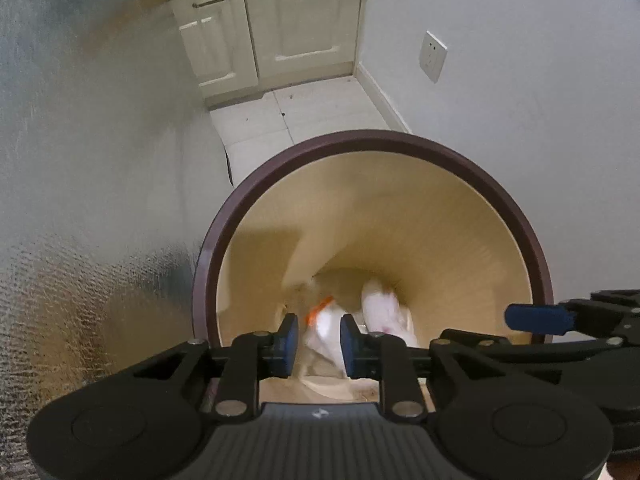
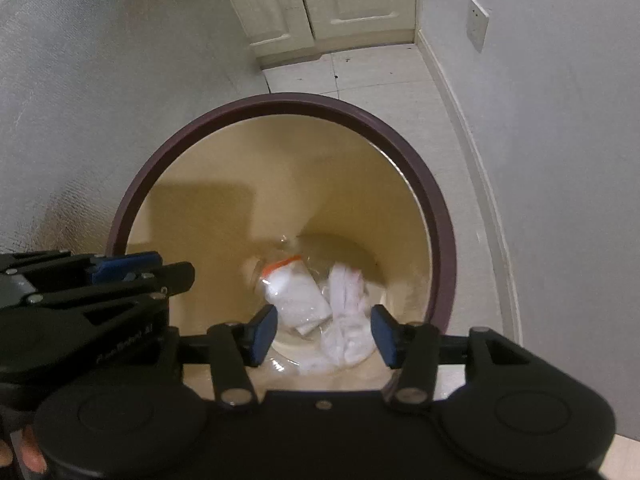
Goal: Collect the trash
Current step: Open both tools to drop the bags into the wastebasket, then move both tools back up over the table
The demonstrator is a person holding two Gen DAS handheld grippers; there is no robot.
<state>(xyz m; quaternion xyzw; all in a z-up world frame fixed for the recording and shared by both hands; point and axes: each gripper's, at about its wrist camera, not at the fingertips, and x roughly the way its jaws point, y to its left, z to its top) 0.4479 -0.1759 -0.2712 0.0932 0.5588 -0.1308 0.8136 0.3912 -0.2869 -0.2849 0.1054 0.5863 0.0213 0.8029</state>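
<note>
A round bin with a dark maroon rim [image 1: 400,136] and a cream inside stands on the floor below both grippers. At its bottom lie a clear bag with an orange strip [image 2: 294,298] and a crumpled white paper [image 2: 346,288]; both are blurred in the left wrist view. My left gripper [image 1: 319,342] hangs over the near side of the bin's mouth with its blue pads a little apart, touching nothing. My right gripper [image 2: 324,336] stands open above the bin with nothing between its pads. In each wrist view the other gripper shows at the side, near the rim.
A textured silvery panel [image 1: 80,200] rises close on the left of the bin. A pale wall with a socket [image 1: 432,56] and a skirting board runs on the right. Cream cabinet doors [image 1: 300,20] close off the tiled floor [image 1: 280,116] behind the bin.
</note>
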